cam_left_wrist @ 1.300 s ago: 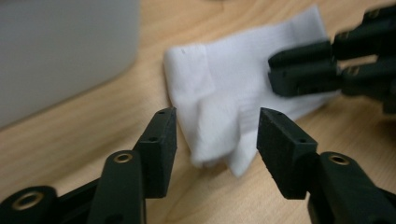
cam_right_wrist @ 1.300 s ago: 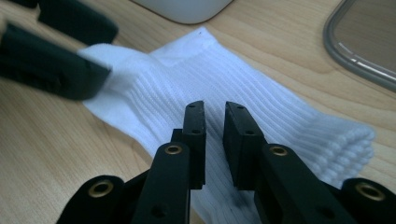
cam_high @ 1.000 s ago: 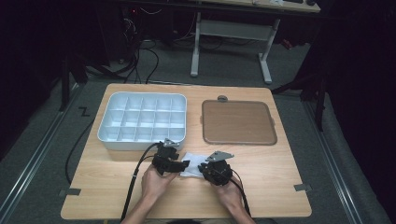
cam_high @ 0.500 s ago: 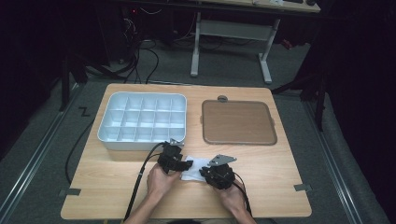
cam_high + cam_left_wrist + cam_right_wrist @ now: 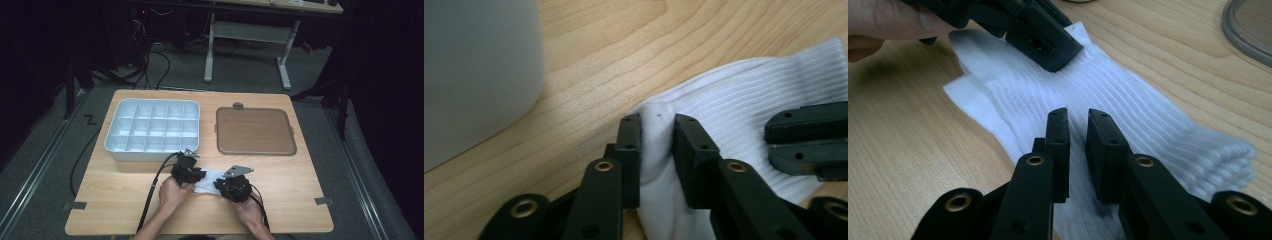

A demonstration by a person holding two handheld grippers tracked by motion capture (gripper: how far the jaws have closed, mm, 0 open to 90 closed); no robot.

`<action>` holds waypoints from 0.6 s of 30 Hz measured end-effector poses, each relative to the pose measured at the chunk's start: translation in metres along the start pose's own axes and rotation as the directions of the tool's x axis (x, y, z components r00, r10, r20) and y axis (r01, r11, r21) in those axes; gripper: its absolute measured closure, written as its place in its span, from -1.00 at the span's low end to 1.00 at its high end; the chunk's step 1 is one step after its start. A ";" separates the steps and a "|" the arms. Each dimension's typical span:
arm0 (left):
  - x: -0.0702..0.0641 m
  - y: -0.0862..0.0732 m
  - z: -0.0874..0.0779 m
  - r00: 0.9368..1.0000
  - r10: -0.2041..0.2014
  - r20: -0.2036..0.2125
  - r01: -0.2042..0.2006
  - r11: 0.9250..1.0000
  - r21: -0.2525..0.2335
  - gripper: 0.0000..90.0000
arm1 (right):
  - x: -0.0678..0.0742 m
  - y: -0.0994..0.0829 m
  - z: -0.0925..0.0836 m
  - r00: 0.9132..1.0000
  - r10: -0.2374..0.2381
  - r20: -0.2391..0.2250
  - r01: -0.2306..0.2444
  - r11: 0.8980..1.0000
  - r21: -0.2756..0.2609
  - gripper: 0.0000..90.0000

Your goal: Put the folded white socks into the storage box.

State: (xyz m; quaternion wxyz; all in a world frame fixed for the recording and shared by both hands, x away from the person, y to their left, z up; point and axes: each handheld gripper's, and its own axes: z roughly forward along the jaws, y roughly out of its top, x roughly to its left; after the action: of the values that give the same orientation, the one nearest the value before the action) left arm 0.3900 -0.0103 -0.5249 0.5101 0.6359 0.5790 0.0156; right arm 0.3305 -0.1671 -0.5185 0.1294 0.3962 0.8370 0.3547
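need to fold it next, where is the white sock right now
In the high view the white sock lies flat on the wooden table's near edge, just in front of the white compartment tray, between the left tongs and right tongs.

The left gripper (image 5: pixel 657 131) has just been closing and now pinches a raised fold of the white sock (image 5: pixel 744 100) between its pads; in the high view it has shifted slightly toward 5 o'clock, nearer the right gripper (image 5: pixel 221 184), and covers more of the sock's left end
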 end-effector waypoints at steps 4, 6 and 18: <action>0.001 0.001 -0.003 1.000 -0.010 0.011 0.010 1.000 0.011 0.76 | -0.001 0.000 -0.001 1.000 0.006 0.005 -0.006 1.000 0.004 0.78; 0.001 0.001 -0.006 1.000 -0.014 0.015 0.014 1.000 0.018 0.80 | -0.001 0.000 -0.001 1.000 0.006 0.009 -0.006 1.000 0.003 0.78; -0.004 0.005 -0.031 0.997 -0.046 0.065 0.045 0.999 0.014 0.86 | 0.001 0.001 -0.002 1.000 0.017 0.019 -0.017 1.000 -0.012 0.77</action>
State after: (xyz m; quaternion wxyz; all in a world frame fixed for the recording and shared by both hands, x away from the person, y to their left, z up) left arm 0.3737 0.0071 -0.5046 0.5248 0.6259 0.5765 -0.0206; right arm 0.3294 -0.1669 -0.5168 0.1366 0.4057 0.8301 0.3572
